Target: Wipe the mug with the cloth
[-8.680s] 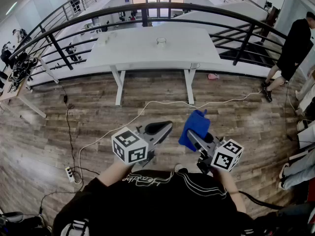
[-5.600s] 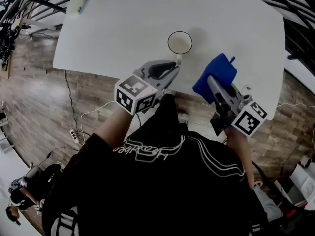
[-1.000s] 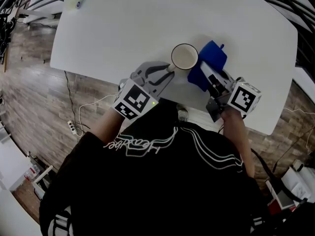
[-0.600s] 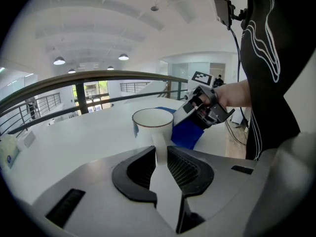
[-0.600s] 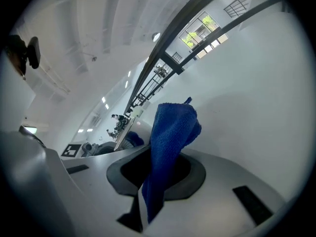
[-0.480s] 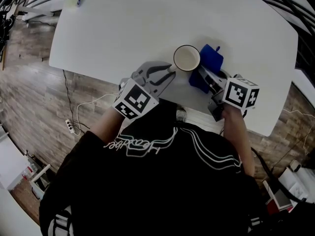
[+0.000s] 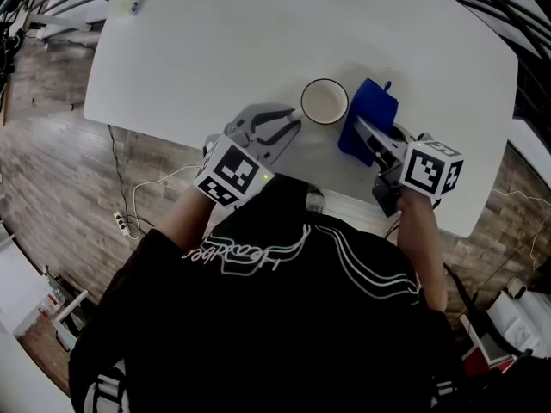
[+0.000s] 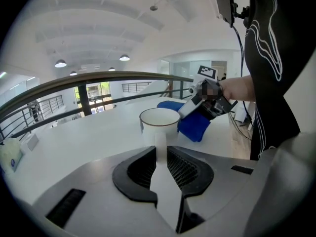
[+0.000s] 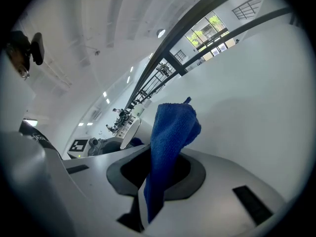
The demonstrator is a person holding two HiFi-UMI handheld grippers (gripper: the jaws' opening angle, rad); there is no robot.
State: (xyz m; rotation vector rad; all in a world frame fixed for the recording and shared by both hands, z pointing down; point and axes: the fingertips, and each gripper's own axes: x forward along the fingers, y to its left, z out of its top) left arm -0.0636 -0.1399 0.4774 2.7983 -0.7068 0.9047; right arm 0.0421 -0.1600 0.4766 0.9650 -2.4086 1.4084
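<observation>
On the white table [image 7: 215, 41] at my one o'clock stands the light, brittle mug [image 7: 324, 101], my left gripper [image 7: 291, 120] having just been closing onto its handle [image 8: 161, 144], my right gripper [image 7: 366, 132] clamping the soft cloth [image 7: 372, 108] at its three o'clock.

A big white flat table [image 7: 258, 41] fills the top of the head view. Below it, at the left, is a brown wooden plank floor [image 7: 52, 170] with a white plug strip [image 7: 123, 222] lying on it. In the left gripper view, a dark curved railing [image 8: 98, 78] runs across the middle. Round lamps [image 8: 60, 63] shine on the white ceiling [image 8: 148, 23].
</observation>
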